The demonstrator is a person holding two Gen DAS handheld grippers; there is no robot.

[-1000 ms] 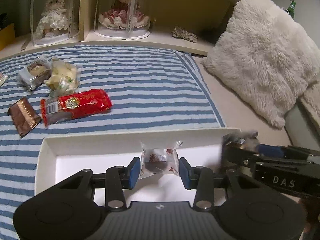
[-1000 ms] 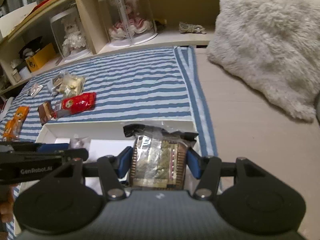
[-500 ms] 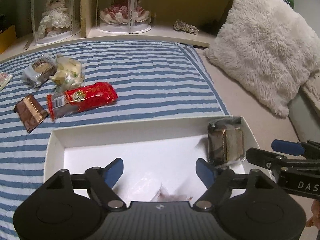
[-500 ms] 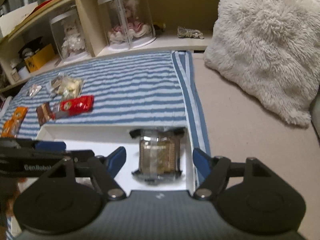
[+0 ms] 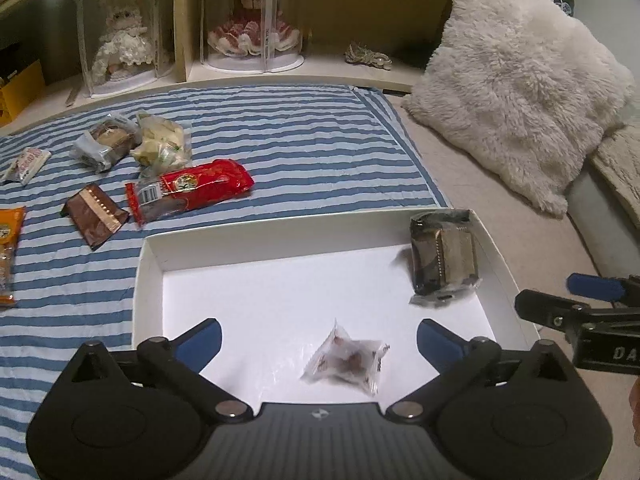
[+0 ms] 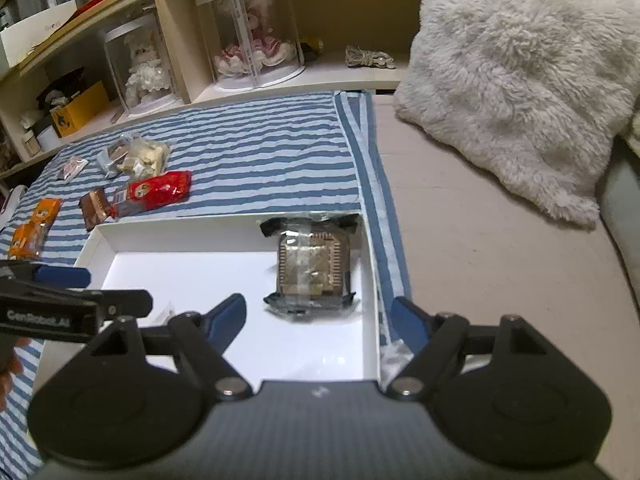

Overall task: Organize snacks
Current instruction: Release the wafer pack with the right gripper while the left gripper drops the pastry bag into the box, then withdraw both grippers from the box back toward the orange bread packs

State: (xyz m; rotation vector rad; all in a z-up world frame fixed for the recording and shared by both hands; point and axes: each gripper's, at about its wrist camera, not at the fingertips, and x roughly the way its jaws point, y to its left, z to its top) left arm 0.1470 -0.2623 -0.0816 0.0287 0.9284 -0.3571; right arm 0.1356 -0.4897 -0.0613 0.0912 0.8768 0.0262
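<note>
Since a second ago both packets have been let go into the white box (image 5: 140, 280): the small clear packet (image 5: 346, 360) lies free between the left gripper (image 5: 318, 340), whose jaws have just been opening and stand released; the dark biscuit pack (image 6: 314, 270) lies at twelve o'clock of the right gripper (image 6: 318, 322), also released and empty. Next, probably, the red packet (image 5: 192, 190), at eleven o'clock from the left jaws, long axis roughly crosswise; the left hand is nearer
</note>
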